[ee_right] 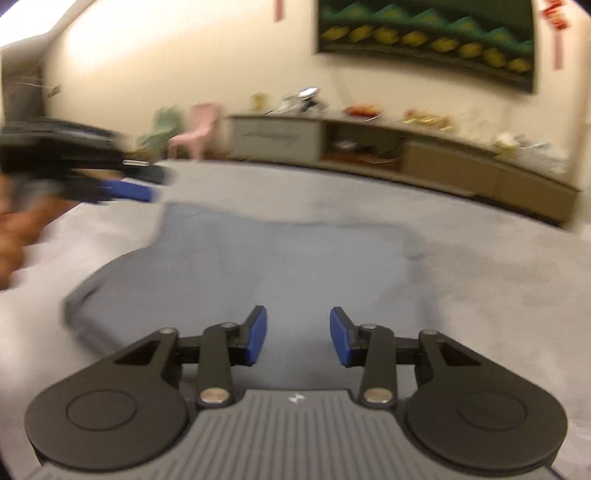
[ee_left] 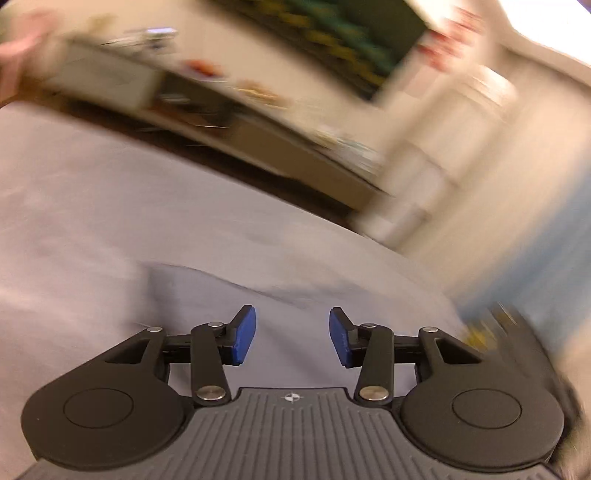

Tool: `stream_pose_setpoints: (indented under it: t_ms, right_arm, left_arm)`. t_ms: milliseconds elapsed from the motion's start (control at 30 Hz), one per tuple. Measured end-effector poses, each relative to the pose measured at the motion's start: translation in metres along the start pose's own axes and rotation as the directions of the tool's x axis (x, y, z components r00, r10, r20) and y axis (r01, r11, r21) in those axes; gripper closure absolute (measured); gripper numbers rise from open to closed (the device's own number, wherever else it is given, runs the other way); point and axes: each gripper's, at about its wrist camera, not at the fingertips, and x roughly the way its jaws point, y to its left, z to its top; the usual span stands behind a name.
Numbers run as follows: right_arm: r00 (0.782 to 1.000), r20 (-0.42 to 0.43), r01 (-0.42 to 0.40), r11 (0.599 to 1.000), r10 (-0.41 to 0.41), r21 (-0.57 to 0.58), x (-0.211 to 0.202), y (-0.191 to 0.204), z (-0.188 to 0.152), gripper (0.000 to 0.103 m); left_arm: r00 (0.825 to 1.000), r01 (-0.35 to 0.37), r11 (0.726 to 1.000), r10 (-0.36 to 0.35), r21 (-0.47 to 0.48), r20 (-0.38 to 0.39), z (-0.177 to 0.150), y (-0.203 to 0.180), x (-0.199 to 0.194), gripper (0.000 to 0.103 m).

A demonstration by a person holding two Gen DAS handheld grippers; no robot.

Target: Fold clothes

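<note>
A grey-blue garment [ee_right: 280, 266] lies spread flat on a pale grey cloth-covered surface [ee_right: 498, 280]. My right gripper [ee_right: 298, 336] is open and empty, just above the garment's near edge. My left gripper [ee_left: 292, 336] is open and empty over pale cloth with a soft fold [ee_left: 207, 280]. The left gripper also shows blurred in the right wrist view [ee_right: 122, 188], above the garment's far left corner, held by a hand [ee_right: 14, 236].
A long low sideboard [ee_right: 369, 147] with small items on top runs along the far wall under a dark green and yellow wall hanging [ee_right: 424, 33]. A pink chair [ee_right: 195, 129] and a green one [ee_right: 162, 125] stand at the back left. Both views are motion-blurred.
</note>
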Motion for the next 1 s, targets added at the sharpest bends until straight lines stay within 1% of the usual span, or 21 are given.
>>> stream_pose_setpoints:
  t_ms: [33,67,100,133,167,200,267,333,400,433,467,600,633,667,733,767,800,867,933,967,1000]
  right_arm:
    - [1.0,-0.007,0.008,1.0,-0.008,0.009,0.002,-0.006,-0.004,0.066]
    - [1.0,-0.013,0.015,1.0,-0.015,0.017,0.004,-0.013,-0.008,0.069]
    - [1.0,-0.014,0.019,1.0,-0.019,-0.001,0.007,-0.015,-0.014,0.069]
    - [1.0,-0.014,0.023,1.0,-0.023,-0.017,0.01,-0.018,-0.021,0.068]
    - [1.0,-0.005,0.019,1.0,-0.019,-0.013,0.01,-0.021,-0.025,0.065]
    - [1.0,-0.006,0.012,1.0,-0.012,0.012,0.01,-0.027,-0.026,0.059]
    - [1.0,-0.005,-0.011,0.998,0.011,0.054,0.011,-0.036,-0.028,0.058]
    - [0.999,-0.013,-0.03,0.998,0.031,0.061,0.012,-0.04,-0.026,0.057]
    - [0.999,-0.025,-0.043,0.997,0.045,0.069,0.01,-0.044,-0.023,0.057]
    - [0.999,-0.021,-0.037,0.996,0.038,0.076,0.005,-0.042,-0.025,0.057]
    - [0.999,-0.016,-0.03,0.996,0.032,0.082,0.0,-0.041,-0.027,0.057]
    - [1.0,-0.007,0.003,0.999,-0.003,0.053,0.0,-0.035,-0.036,0.053]
    - [1.0,-0.013,0.023,0.999,-0.023,0.046,0.003,-0.033,-0.033,0.053]
    - [0.998,-0.014,0.064,0.998,-0.063,0.027,0.009,-0.03,-0.03,0.053]
    - [0.988,-0.008,0.153,0.988,-0.153,0.0,0.024,-0.027,-0.024,0.054]
    - [0.981,-0.007,0.193,0.981,-0.193,0.01,0.035,-0.027,-0.018,0.054]
    - [0.975,-0.013,0.224,0.974,-0.224,0.027,0.045,-0.03,-0.013,0.055]
    - [0.965,-0.029,0.26,0.964,-0.259,0.056,0.061,-0.042,-0.003,0.055]
    - [0.976,-0.069,0.214,0.972,-0.207,0.1,0.063,-0.06,0.004,0.053]
    - [0.98,-0.091,0.186,0.974,-0.175,0.126,0.062,-0.071,0.007,0.054]
    - [0.982,-0.093,0.178,0.972,-0.165,0.152,0.053,-0.081,0.011,0.061]
  left_arm:
    - [0.999,0.011,0.999,-0.009,0.048,-0.046,-0.011,-0.015,0.003,0.055]
    - [0.995,-0.011,0.996,0.019,0.085,-0.094,-0.024,-0.023,0.01,0.055]
    - [0.988,-0.052,0.992,0.068,0.119,-0.138,-0.038,-0.026,0.019,0.055]
    - [0.98,-0.089,0.985,0.113,0.149,-0.163,-0.05,-0.026,0.026,0.056]
    - [0.975,-0.123,0.977,0.151,0.171,-0.163,-0.057,-0.022,0.03,0.062]
    - [0.968,-0.157,0.969,0.189,0.193,-0.162,-0.065,-0.019,0.034,0.062]
    - [0.953,-0.226,0.947,0.263,0.228,-0.15,-0.067,-0.016,0.033,0.061]
    - [0.943,-0.269,0.939,0.302,0.214,-0.139,-0.064,-0.012,0.027,0.062]
    - [0.943,-0.278,0.939,0.307,0.2,-0.13,-0.066,-0.013,0.017,0.06]
    - [0.946,-0.268,0.944,0.295,0.191,-0.13,-0.065,-0.016,0.016,0.059]
    - [0.948,-0.265,0.946,0.291,0.185,-0.129,-0.062,-0.019,0.018,0.058]
    - [0.943,-0.294,0.939,0.316,0.18,-0.107,-0.04,-0.023,0.04,0.053]
    - [0.941,-0.301,0.937,0.322,0.178,-0.101,-0.035,-0.025,0.046,0.051]
    - [0.94,-0.308,0.935,0.328,0.177,-0.096,-0.029,-0.026,0.052,0.046]
    - [0.936,-0.323,0.93,0.34,0.174,-0.085,-0.018,-0.028,0.063,0.045]
    - [0.935,-0.33,0.928,0.347,0.173,-0.08,-0.013,-0.03,0.068,0.044]
    - [0.933,-0.337,0.926,0.353,0.171,-0.074,-0.007,-0.031,0.074,0.044]
    - [0.929,-0.351,0.921,0.365,0.168,-0.063,0.004,-0.033,0.085,0.045]
    - [0.925,-0.364,0.917,0.377,0.164,-0.053,0.015,-0.036,0.097,0.049]
    - [0.923,-0.371,0.914,0.383,0.163,-0.047,0.02,-0.037,0.102,0.048]
    - [0.921,-0.375,0.913,0.386,0.163,-0.046,0.02,-0.039,0.105,0.047]
